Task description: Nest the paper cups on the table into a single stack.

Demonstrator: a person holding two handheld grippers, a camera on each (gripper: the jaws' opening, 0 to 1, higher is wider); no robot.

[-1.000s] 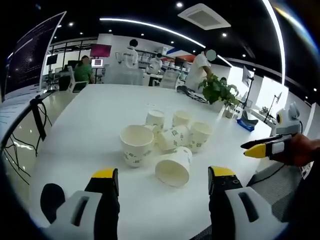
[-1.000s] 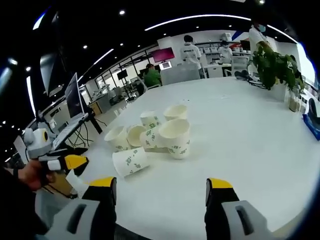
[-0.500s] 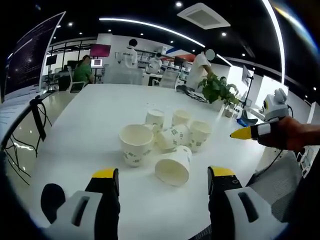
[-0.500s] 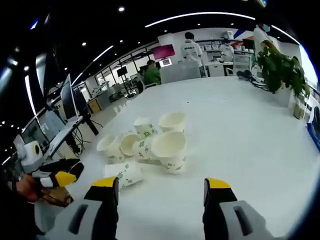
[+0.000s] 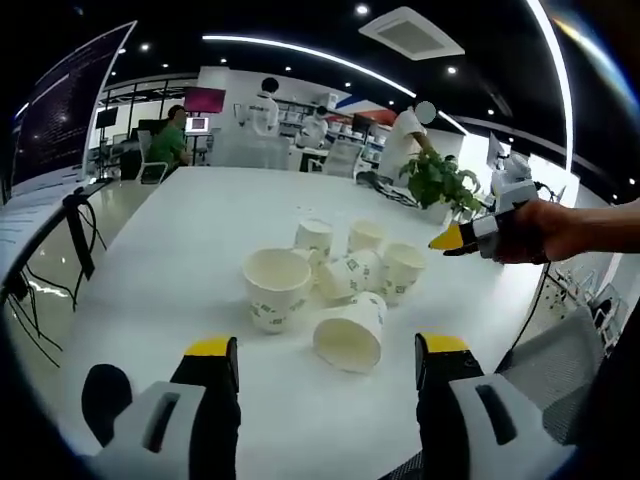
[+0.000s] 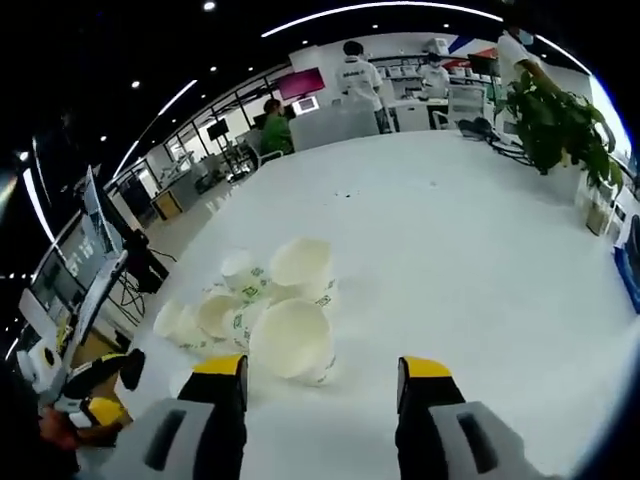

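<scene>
Probably light, thin-walled and easily crushed, the paper cups [image 5: 330, 283] cluster mid-worktop [image 5: 180, 250], best pinched gently at a rim, while the left hand-held gripper [image 5: 325, 362] and right hand-held gripper [image 6: 320, 375] hover wide open and empty, with bare surface all around.

White cups [image 5: 349, 275] carry small green print; the table [image 5: 180, 250] is plain white. Both grippers [image 5: 325, 370] [image 6: 320, 380] have black jaws tipped yellow on grey bodies.
</scene>
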